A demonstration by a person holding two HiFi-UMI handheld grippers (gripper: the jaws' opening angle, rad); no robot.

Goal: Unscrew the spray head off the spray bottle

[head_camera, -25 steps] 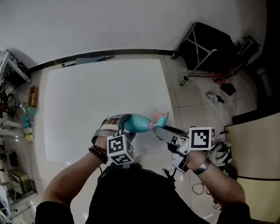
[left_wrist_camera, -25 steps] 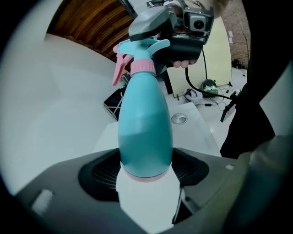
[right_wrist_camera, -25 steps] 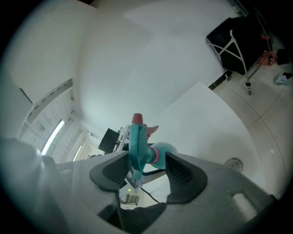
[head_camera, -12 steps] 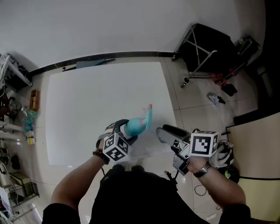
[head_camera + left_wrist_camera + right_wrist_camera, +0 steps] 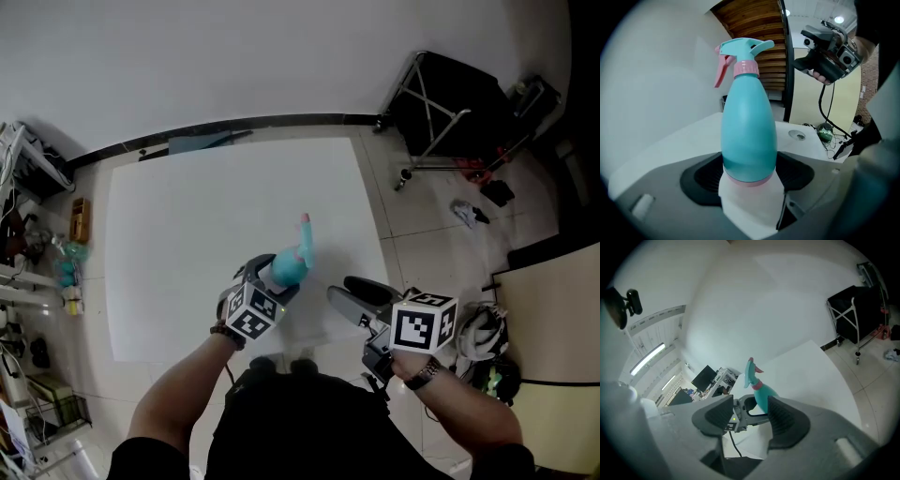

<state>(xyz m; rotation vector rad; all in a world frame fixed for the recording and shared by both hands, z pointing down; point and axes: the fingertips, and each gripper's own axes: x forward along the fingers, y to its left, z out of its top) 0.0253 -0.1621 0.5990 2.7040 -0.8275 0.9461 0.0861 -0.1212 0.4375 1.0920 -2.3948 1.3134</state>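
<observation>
- While clamped low on its belly in the left gripper, held upright over the white rectangular tabletop: a teal egg-shaped plastic spray bottle.
- Left jaws spread wide, dark ribbed pads pressing on either side of the bottle's bottom end. A proper grip there.
- Up top, a teal spray head seated on the neck, a pink ring collar right beneath it, a pink trigger hanging down at the picture's left.
- Not yet off the bottle, that head.
- From the head view, tilted away from the person, nozzle end furthest out, above the near part of the tabletop.
- Over to the right gripper: jaws well apart, nothing between the pads, nothing touched.
- In the head view, parked just to the right of the bottle, near it but clear of it, pointing across toward the left gripper.
- In the right gripper view, bottle and left gripper framed in the gap between the parted jaws, both out beyond the tips.
- A black-and-white marker cube riding on the left gripper, another on the right, one hand behind each.
- Far off at the upper right on the tiled floor, a black folding trolley with a metal frame, well apart from the bottle.
</observation>
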